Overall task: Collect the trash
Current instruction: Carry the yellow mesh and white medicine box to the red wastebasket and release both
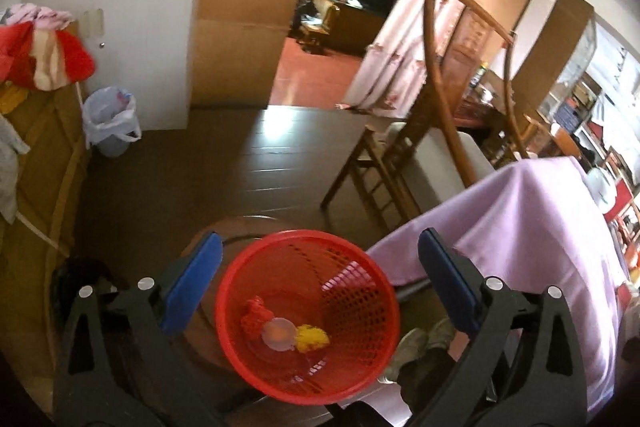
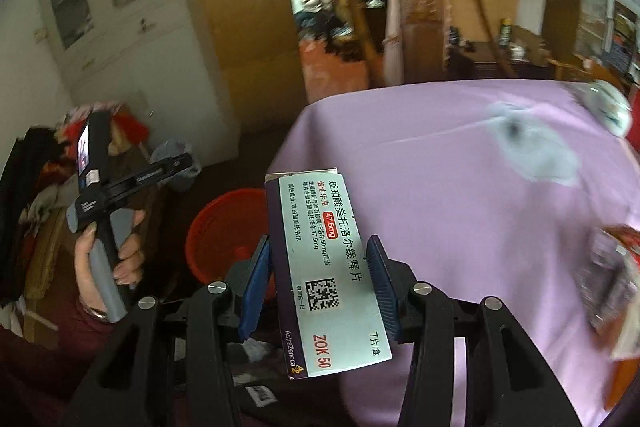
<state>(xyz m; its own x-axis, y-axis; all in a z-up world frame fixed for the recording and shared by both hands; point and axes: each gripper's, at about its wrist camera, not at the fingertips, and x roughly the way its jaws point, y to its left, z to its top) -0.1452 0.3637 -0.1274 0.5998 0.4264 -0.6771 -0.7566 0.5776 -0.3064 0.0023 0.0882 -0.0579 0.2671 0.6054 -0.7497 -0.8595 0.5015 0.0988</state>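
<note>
A medicine box (image 2: pixel 326 271) is clamped between the blue pads of the right hand-held gripper (image 2: pixel 320 283), above the edge of the purple-covered surface (image 2: pixel 460 187). The left hand-held gripper (image 1: pixel 316 287) is held spread wide and empty over the red basket (image 1: pixel 308 315), in which red, yellow and pale scraps are seen.

A: Red mesh basket (image 1: pixel 308 315) on the floor, upright, a red scrap (image 1: pixel 256 317), clear lid (image 1: pixel 279 334) and yellow scrap (image 1: pixel 313 338) at its bottom!

B: And the medicine box (image 2: pixel 328 267), white and purple, "ZOK 50", is lifted, tilted, beside the basket's rim.
</note>
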